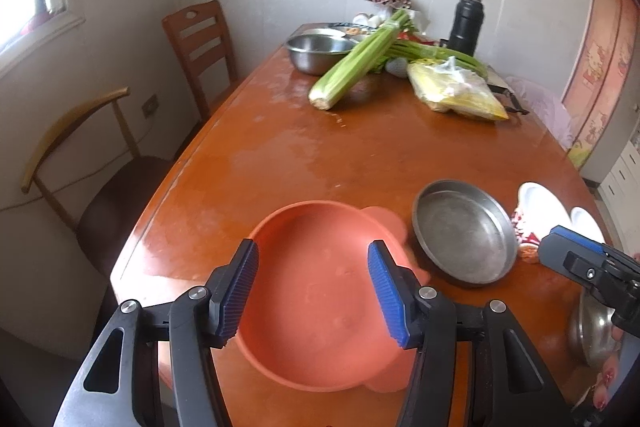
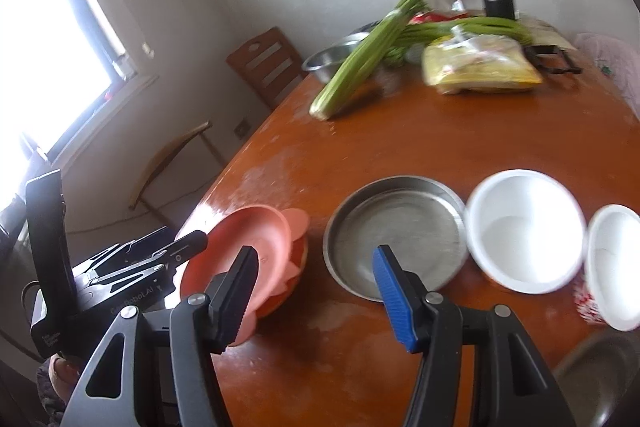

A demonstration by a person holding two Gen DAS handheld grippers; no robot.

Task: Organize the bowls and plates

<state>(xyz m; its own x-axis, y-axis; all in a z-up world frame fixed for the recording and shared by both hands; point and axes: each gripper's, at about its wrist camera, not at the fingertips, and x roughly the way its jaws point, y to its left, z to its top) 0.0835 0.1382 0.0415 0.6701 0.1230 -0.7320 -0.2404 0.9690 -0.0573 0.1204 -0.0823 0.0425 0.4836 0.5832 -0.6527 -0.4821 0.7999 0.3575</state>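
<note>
- The left claw [image 1: 314, 291] stands wide with nothing clamped; the orange plate [image 1: 320, 291] lies on the worktop [image 1: 280, 155] below it, framed between the pads but seemingly untouched.
- The right claw [image 2: 316, 295] also stands open and empty, over the bare strip between the orange plate and the steel pan [image 2: 394, 235].
- The orange plate sits near the worktop's 7 o'clock edge in the left wrist view; a nudge from a descending pad could slide it off there.
- The steel pan, the white bowl [image 2: 524, 231] at its 3 o'clock and a second white dish [image 2: 612, 267] stand rim to rim, so lifting one probably knocks its neighbour.
- The two claws work close together, and a crossing reach risks a clash.
- Open room lies toward 12 o'clock, the bare middle before the celery [image 1: 352, 67] and the yellow bag [image 1: 456, 87].
</note>
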